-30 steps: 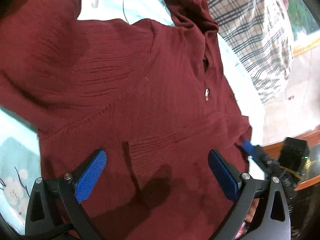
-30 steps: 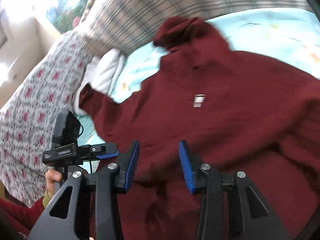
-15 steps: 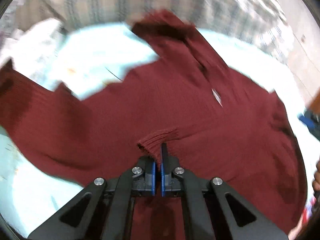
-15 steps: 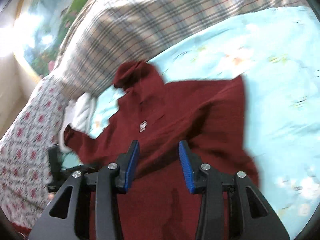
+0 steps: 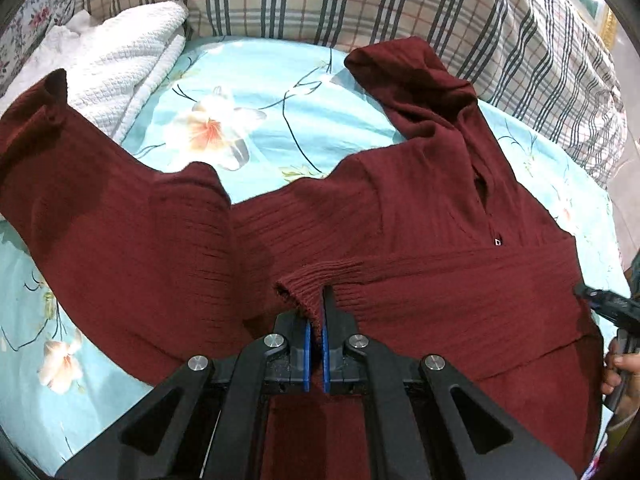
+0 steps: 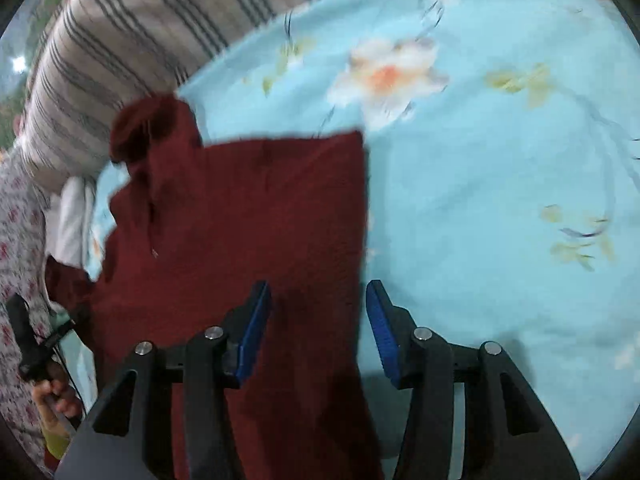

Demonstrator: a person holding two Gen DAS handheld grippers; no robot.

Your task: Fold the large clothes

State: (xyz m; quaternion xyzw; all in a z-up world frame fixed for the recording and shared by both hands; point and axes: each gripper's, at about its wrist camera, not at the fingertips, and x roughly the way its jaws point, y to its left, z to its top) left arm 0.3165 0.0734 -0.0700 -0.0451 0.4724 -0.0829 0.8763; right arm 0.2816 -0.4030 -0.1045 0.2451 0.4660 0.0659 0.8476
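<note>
A dark red knit hooded sweater (image 5: pixel 420 216) lies spread on a light blue floral bedsheet (image 5: pixel 248 92), hood toward the plaid pillows. One sleeve is folded across the body. My left gripper (image 5: pixel 315 320) is shut on that sleeve's ribbed cuff (image 5: pixel 316 280). The other sleeve (image 5: pixel 80 184) stretches out to the left. In the right wrist view the sweater (image 6: pixel 248 216) fills the left half, its right side a straight edge. My right gripper (image 6: pixel 318 316) is open and empty over that edge.
Plaid pillows (image 5: pixel 360 4) line the head of the bed. A folded white waffle blanket (image 5: pixel 120 64) lies at the upper left. A floral cushion (image 6: pixel 16 248) sits at the left. The bare sheet (image 6: pixel 500 200) spreads to the right of the sweater.
My left gripper went from open over the sweater to shut on the sleeve cuff. My right gripper moved right to the sweater's side edge and stayed open.
</note>
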